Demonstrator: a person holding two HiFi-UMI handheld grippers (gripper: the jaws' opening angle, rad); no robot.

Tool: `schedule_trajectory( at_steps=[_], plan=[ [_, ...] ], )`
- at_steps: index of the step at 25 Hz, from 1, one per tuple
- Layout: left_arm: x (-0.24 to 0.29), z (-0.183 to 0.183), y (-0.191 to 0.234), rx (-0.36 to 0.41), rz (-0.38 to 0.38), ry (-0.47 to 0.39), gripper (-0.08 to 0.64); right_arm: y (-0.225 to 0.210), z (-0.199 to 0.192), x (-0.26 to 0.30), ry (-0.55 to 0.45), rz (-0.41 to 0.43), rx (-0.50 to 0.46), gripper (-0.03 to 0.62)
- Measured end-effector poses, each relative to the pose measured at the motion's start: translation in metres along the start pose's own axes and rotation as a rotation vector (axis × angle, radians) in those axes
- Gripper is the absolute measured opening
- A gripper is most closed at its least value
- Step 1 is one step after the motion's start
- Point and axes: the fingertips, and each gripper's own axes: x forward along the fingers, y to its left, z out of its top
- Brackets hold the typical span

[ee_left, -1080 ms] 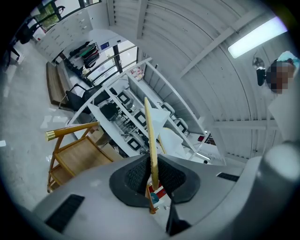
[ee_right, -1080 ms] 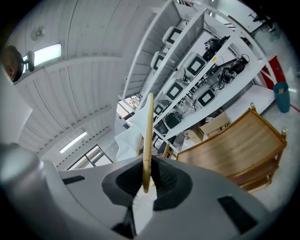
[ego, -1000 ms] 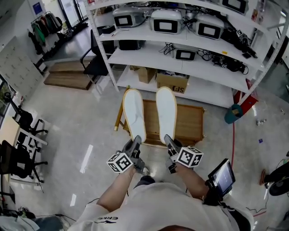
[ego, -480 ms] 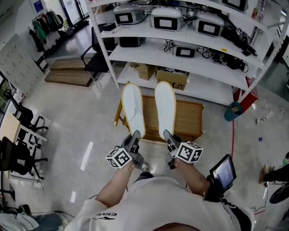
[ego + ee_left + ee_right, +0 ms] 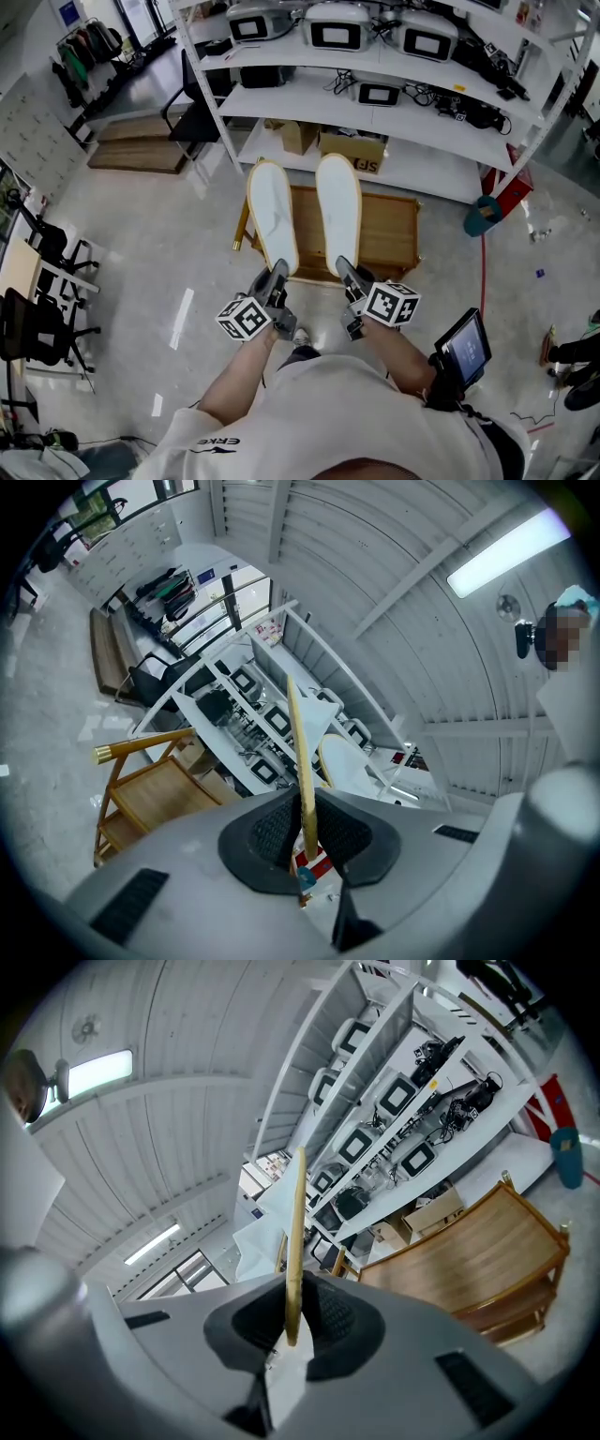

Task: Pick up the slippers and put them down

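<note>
The left hand-held gripper [image 5: 277, 274] is clamped on the heel edge of the left slipper [image 5: 272, 214], and the right hand-held gripper [image 5: 345, 272] on the right slipper [image 5: 338, 208]. Both slippers are held in the air side by side, pale flat faces up, above a low wooden rack [image 5: 389, 239]. In each gripper view the thin tan edge stands pinched between the pads.

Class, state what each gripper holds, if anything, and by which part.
The left gripper clamps the left slipper by its near end; the right gripper clamps the right slipper the same way.
</note>
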Motion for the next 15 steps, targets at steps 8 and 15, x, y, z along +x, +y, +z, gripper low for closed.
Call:
schedule_trajectory(
  at_steps=[8,15],
  plan=[
    [0.002,-0.019,-0.022,-0.003,-0.027,0.043,0.034,-0.010,0.005,-0.031,-0.028,-0.031,0.013,0.032],
    [0.016,-0.056,-0.044,-0.025,-0.072,0.100,0.034,-0.039,0.007,-0.069,-0.077,-0.093,0.043,0.032]
  ],
)
